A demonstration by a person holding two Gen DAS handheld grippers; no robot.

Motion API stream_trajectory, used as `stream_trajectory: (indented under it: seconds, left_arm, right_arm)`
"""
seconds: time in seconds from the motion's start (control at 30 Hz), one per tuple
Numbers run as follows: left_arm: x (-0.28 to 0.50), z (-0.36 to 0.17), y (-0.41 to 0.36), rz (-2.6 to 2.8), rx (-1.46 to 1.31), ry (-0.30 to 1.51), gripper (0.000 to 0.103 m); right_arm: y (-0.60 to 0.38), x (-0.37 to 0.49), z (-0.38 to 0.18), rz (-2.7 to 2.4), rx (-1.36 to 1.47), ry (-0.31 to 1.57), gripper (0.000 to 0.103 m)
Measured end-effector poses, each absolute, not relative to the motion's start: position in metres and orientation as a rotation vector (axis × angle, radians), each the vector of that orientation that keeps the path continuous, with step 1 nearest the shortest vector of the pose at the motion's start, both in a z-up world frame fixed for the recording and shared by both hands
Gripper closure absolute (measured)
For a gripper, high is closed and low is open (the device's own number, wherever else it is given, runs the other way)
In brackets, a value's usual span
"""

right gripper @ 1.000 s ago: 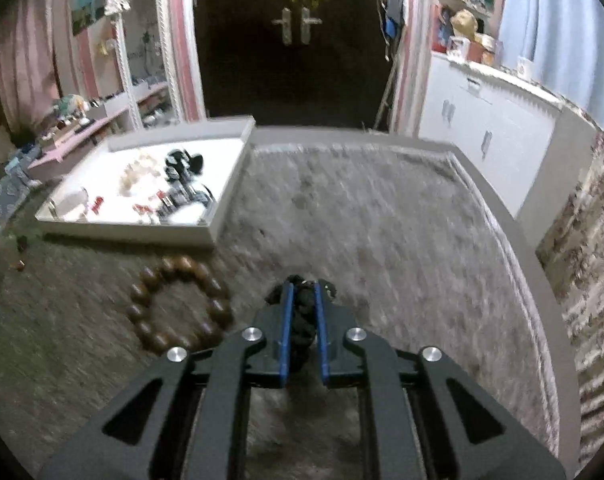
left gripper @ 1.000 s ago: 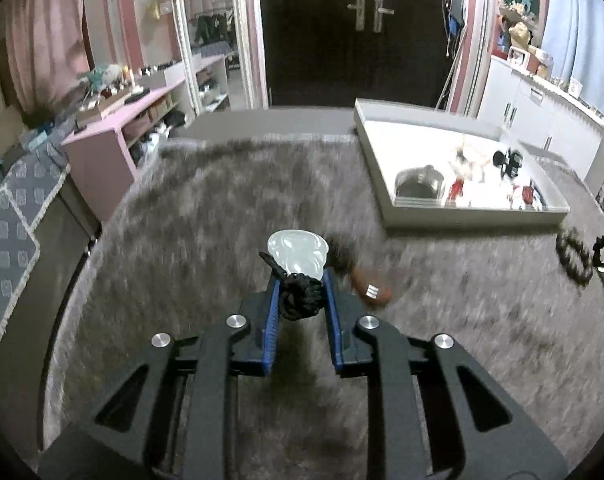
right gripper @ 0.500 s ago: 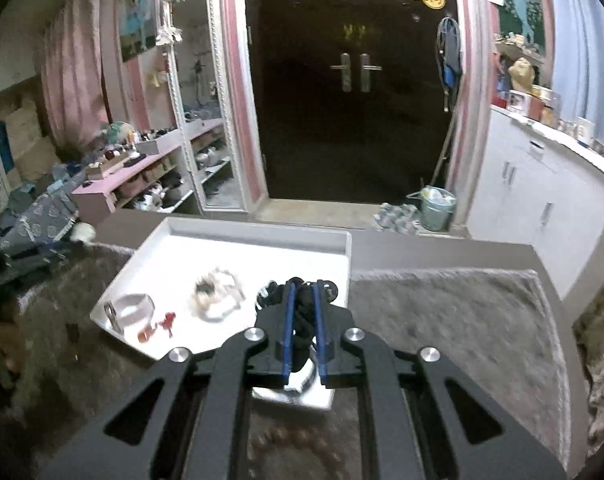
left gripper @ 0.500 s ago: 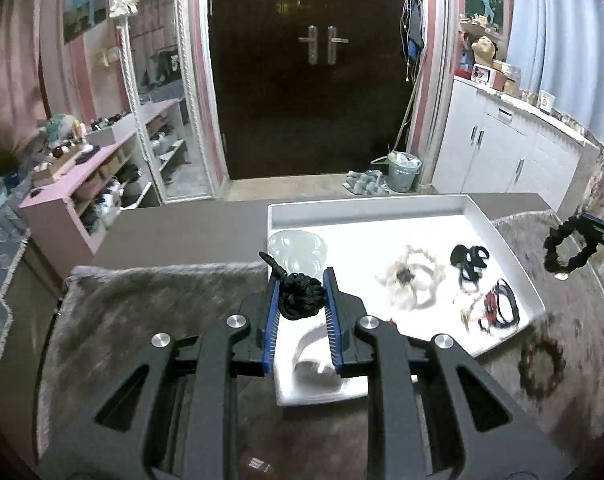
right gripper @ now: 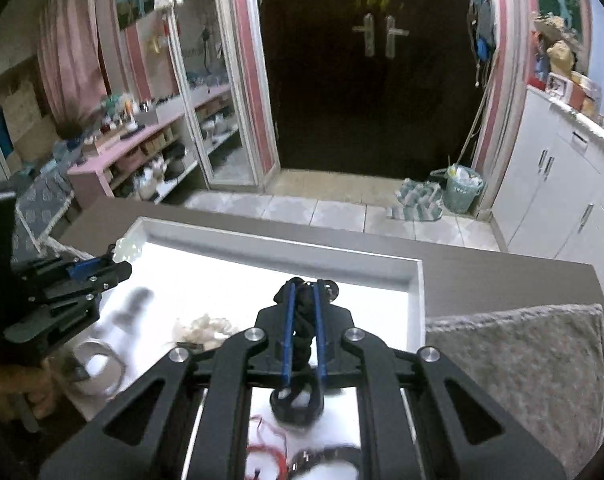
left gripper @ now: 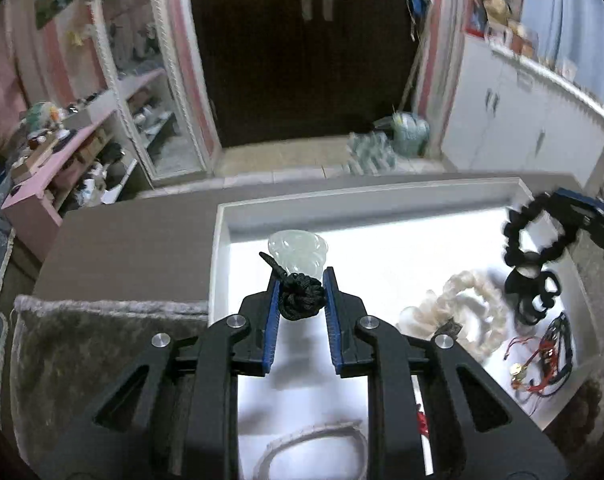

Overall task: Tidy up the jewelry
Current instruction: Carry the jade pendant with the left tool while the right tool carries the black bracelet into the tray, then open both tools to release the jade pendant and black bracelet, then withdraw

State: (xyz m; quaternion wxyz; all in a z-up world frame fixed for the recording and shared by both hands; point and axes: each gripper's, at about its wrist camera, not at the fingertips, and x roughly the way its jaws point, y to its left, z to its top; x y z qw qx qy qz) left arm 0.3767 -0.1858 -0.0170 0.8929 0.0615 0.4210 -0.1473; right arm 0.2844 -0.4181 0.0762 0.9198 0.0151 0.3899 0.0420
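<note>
Blurred by motion along the tray's right edge; near edge cut off behind the gripper bodies. Inside the white tray: a cream bead bracelet, a black knotted loop beside it, red cords toward the near right corner, a pale bangle at the near edge, half hidden. Left gripper closed on the black cord knot of a pale jade pendant, pendant standing forward past the fingertips above the tray's far left corner, long axis along the fingers. Right gripper nearly shut on a black bead bracelet, held over the tray's right side, loop hanging below the fingers. Grey rug under the tray.
</note>
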Motion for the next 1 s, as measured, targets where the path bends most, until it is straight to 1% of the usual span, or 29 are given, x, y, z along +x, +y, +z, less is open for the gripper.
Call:
stream_trajectory:
  seconds: [0.3, 0.47, 0.7, 0.77, 1.0]
  left_arm:
    - [0.385, -0.029, -0.186, -0.278, 0.165, 0.914, 0.084]
    - [0.39, -0.043, -0.191, -0.299, 0.189, 0.971, 0.084]
    - [0.393, -0.044, -0.186, -0.285, 0.179, 0.974, 0.084]
    - [0.394, -0.044, -0.185, -0.284, 0.173, 0.978, 0.084]
    - [0.393, -0.044, -0.191, -0.279, 0.169, 0.975, 0.079]
  right_arm:
    - [-0.419, 0.307, 0.039, -0.037, -0.114, 0.906, 0.095]
    - [-0.418, 0.311, 0.03, -0.07, -0.156, 0.949, 0.094]
    - [-0.422, 0.318, 0.027, -0.088, -0.167, 0.974, 0.094]
    - [-0.422, 0.319, 0.026, -0.08, -0.166, 0.976, 0.092]
    - [-0.421, 0.32, 0.022, -0.058, -0.157, 0.989, 0.092]
